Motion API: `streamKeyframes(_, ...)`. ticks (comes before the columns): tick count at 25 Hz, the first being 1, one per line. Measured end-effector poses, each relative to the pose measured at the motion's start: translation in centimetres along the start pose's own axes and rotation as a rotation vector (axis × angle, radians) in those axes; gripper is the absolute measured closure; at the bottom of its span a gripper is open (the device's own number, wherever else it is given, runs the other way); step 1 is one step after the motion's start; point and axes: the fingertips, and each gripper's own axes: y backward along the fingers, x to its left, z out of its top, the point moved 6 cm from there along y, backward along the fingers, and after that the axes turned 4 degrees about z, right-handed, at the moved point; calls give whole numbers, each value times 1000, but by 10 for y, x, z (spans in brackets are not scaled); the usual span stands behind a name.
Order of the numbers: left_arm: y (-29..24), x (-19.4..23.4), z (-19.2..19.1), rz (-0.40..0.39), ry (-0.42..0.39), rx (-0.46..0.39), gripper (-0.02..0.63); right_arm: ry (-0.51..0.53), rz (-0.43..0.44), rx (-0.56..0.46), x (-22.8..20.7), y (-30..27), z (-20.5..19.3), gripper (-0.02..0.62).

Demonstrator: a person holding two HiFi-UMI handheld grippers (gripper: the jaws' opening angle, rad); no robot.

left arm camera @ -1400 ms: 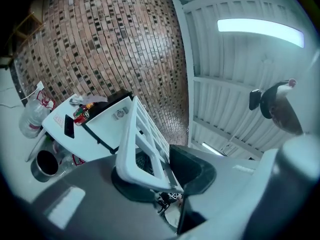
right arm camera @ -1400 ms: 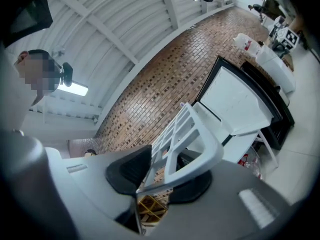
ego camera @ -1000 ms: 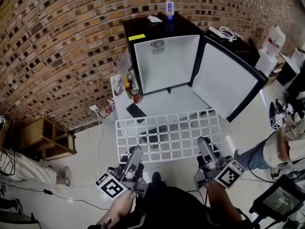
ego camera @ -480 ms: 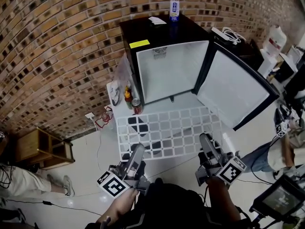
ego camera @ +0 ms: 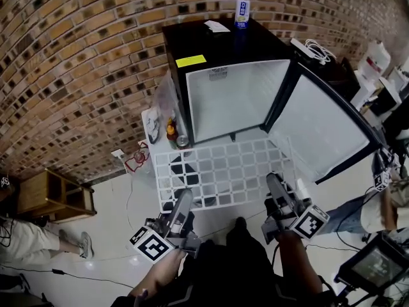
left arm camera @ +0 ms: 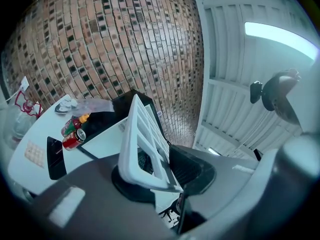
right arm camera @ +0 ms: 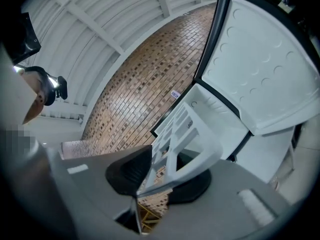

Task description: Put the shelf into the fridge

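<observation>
- Head view: the white grid shelf (ego camera: 223,168) is held level at frame centre, its far edge just below the open fridge (ego camera: 239,98).
- Left gripper view: the left hand-held gripper (left arm camera: 162,176) is clamped on the shelf's near edge, at lower centre.
- Right gripper view: the right hand-held gripper (right arm camera: 160,176) grasps that same edge.

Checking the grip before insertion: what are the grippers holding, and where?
Both hold the white shelf by its near edge: left gripper leftward, right gripper rightward.
</observation>
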Motion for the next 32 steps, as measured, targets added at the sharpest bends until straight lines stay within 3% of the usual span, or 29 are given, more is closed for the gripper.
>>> streamKeyframes(14, -71, 15, -25, 107, -39, -61, 522, -61, 57, 100, -84, -44, 41, 492)
streamKeyframes(32, -159, 60, -68, 215, 8, -70, 522, -105, 66, 185, -196, -81, 71, 489)
